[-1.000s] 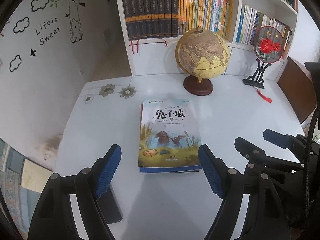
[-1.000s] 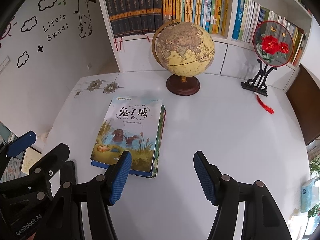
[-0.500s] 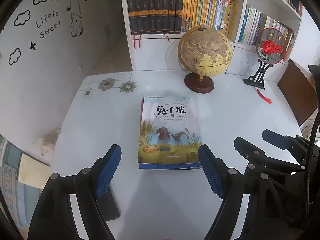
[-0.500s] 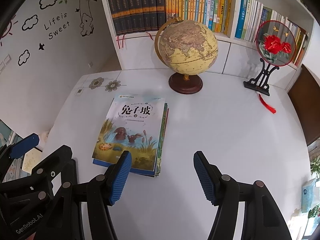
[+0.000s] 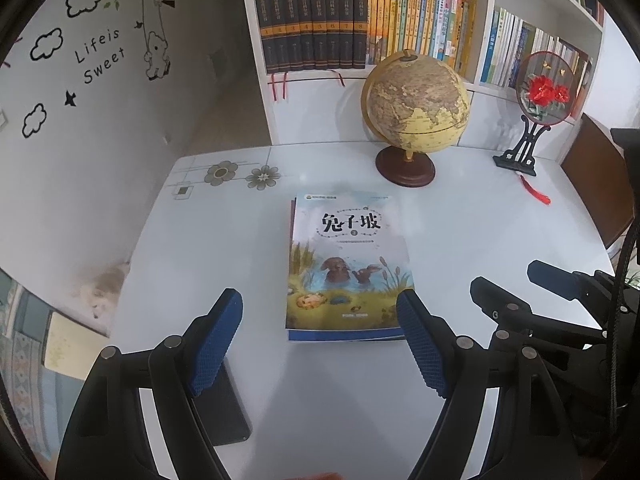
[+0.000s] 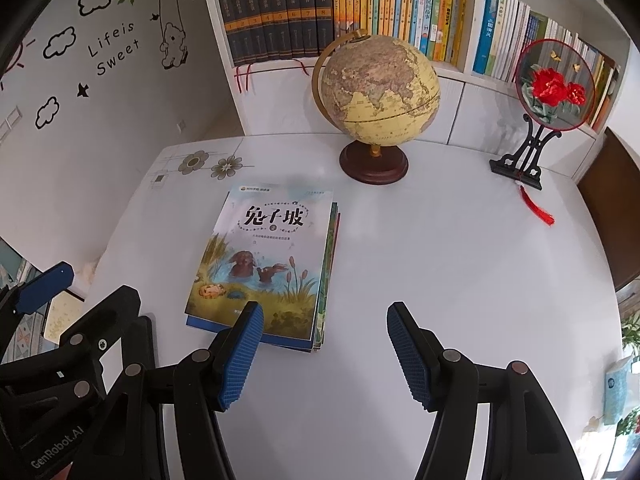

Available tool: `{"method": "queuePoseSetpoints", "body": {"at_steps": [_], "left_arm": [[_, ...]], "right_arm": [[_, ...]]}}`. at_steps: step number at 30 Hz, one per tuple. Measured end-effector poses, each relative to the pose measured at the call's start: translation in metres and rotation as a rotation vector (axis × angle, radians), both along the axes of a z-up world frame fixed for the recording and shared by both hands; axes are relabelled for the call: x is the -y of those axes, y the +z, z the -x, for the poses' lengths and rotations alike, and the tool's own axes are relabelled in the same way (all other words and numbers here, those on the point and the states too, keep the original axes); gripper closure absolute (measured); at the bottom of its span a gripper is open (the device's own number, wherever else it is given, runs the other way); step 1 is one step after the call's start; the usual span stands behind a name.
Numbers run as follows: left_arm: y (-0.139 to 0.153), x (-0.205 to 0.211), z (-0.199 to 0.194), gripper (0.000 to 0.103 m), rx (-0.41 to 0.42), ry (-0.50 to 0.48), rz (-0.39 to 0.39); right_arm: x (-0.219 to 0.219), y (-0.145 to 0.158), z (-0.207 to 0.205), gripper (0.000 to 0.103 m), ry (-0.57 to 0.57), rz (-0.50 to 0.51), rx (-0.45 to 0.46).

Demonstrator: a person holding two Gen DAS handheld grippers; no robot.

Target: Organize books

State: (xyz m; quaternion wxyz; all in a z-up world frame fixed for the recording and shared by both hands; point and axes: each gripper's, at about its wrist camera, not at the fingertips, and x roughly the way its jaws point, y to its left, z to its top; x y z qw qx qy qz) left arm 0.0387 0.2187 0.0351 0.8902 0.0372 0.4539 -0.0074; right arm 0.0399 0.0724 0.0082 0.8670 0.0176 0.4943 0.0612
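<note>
Left wrist view. My left tongs hang spread and empty over the near part of the white bench. The stack of books lies flat at mid-bench, its near edge just beyond and between the blue pads, which touch nothing. The top cover shows two animals in a pond. A dark flat object lies on the bench under the left pad; I cannot tell what it is. Far right of the stack stands the globe; further right stands the round embroidered fan on its black stand. My right tongs show at the right margin.

Right wrist view. My right tongs are likewise spread and hold nothing. The stack of books lies left of their axis; their left pad overlaps its near right corner in the picture, but I cannot tell whether it touches. Lower books in the stack jut out along the right edge, so the stack is not squared. The bookshelf behind the bench is packed with upright volumes. My left tongs sit at the left margin.

Risks, as I judge them. A pinch on the thin top cover alone could lift one book and fan the others across the smooth bench. A wide carry toward the shelf could strike the globe or tip the fan. The crowded shelf leaves little room, so forcing a book in could buckle it.
</note>
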Motion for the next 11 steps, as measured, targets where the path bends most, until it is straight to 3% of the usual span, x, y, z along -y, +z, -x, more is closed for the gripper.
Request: {"method": "queuePoseSetpoints", "body": {"at_steps": [11], "left_arm": [[0.0004, -0.004, -0.0002, 0.025, 0.03, 0.001, 0.008]], "right_arm": [[-0.0035, 0.0013, -0.0009, 0.04, 0.0, -0.002, 0.008]]}}
